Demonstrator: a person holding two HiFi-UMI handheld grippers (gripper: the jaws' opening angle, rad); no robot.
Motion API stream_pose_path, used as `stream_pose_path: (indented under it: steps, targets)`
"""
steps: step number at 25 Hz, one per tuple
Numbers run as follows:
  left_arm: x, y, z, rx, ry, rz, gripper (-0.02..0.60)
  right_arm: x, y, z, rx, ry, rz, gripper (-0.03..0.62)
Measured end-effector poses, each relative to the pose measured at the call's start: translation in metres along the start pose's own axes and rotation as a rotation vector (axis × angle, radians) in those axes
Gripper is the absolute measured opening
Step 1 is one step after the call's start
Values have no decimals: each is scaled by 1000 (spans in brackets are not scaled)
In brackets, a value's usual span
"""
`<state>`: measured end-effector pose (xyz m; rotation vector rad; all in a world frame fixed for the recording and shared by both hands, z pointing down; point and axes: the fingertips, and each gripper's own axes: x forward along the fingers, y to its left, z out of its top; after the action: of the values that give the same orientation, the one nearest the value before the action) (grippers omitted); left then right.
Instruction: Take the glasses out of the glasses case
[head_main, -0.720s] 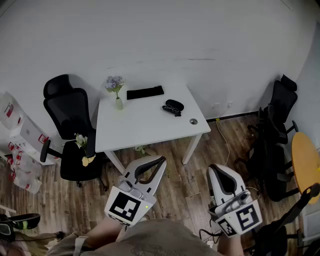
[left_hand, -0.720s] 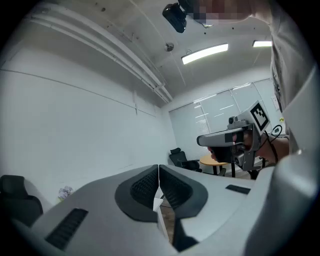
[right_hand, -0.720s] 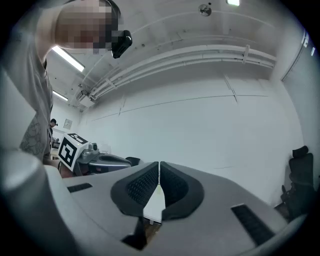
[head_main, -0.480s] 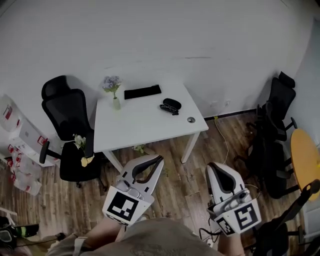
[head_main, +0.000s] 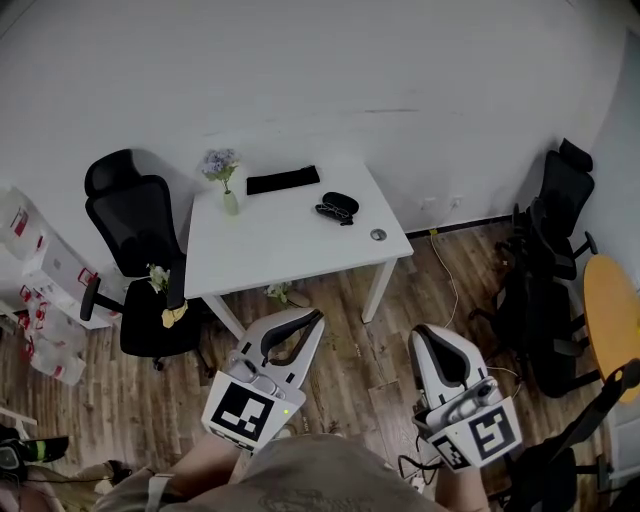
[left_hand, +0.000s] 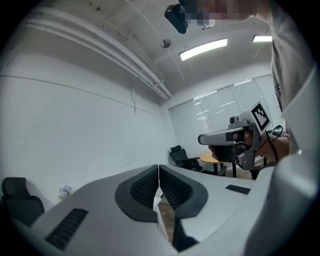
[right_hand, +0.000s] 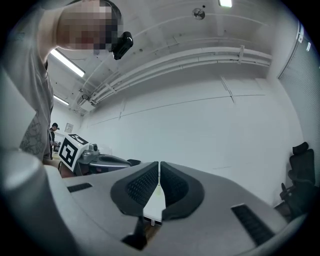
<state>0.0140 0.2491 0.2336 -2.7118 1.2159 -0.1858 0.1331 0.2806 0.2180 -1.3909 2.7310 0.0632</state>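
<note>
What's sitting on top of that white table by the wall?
A small vase of flowers, a flat black strip, a dark oval glasses case with glasses apparently beside it, a small round object. The case's inside is hidden.

Right ahead of me there's a white table (head_main: 285, 255) against a white wall (head_main: 350, 70), standing on a wood floor (head_main: 340, 345). On it are a little vase of purple flowers (head_main: 224, 175) back left, a flat black strip (head_main: 283, 181) just beside that, and a small round thing (head_main: 378, 235) near the front right corner. A black office chair (head_main: 135, 215) sits to the table's left. More black chairs (head_main: 550, 230) and a round orange table (head_main: 612, 320) are off to the right.
</note>
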Motion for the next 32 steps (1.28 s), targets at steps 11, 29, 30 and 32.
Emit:
stream_pose_path:
  steps: [11,29,30,32]
  targets:
    - [8,-16,-2,24,33,50,21,-22,-26,-5,63,-62,12,40]
    - [82,75,-48,-20,40,74,20,84,-73,-52,31,34,41,189]
    - [89,83,-51,-25,40,73,21,94,-77,-57,28,47,41,191]
    - [102,100,-58,-34,45,72,21,113,-86,-65,29,72,42,193]
